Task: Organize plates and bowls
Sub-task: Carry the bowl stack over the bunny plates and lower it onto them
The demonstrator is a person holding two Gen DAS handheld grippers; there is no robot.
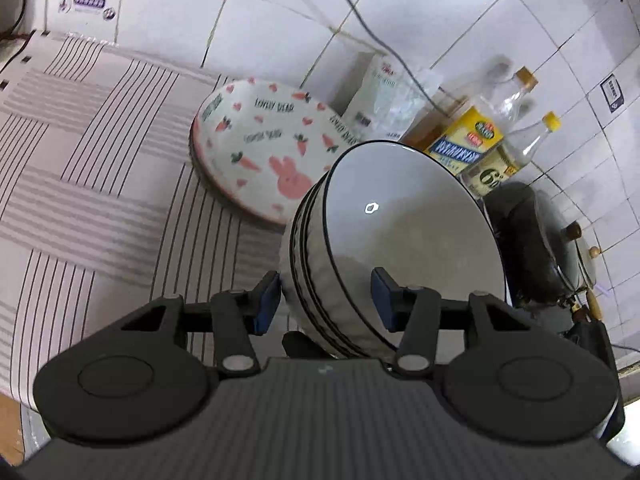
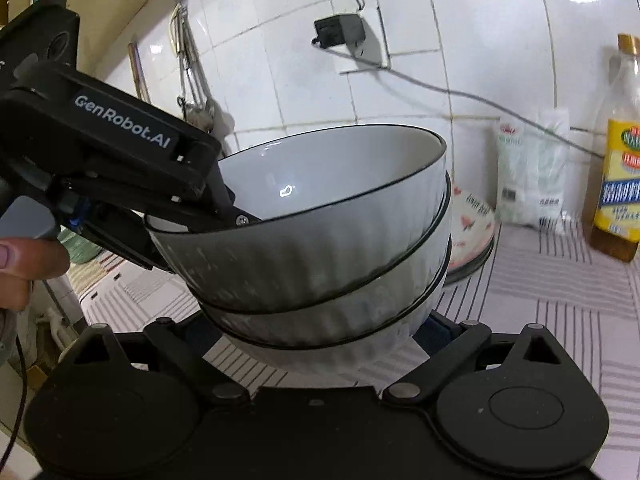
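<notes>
A stack of three grey bowls with black rims [image 1: 396,224] stands on the striped cloth; it also fills the right wrist view [image 2: 320,248]. My left gripper [image 1: 326,300] straddles the stack's near rim, one blue pad outside and one inside the top bowl, with gaps showing on both sides. In the right wrist view the left gripper [image 2: 224,204] sits on the top bowl's left rim. My right gripper [image 2: 316,340] is open, its fingers low on either side of the stack's base and mostly hidden. A carrot-and-bunny plate stack [image 1: 260,148] lies behind the bowls.
Oil and vinegar bottles [image 1: 472,136] and a white bag [image 1: 380,92] stand along the tiled wall. A dark pot with a lid [image 1: 536,248] sits right of the bowls. A cable and plug [image 2: 340,32] hang on the wall. An oil bottle [image 2: 620,152] stands right.
</notes>
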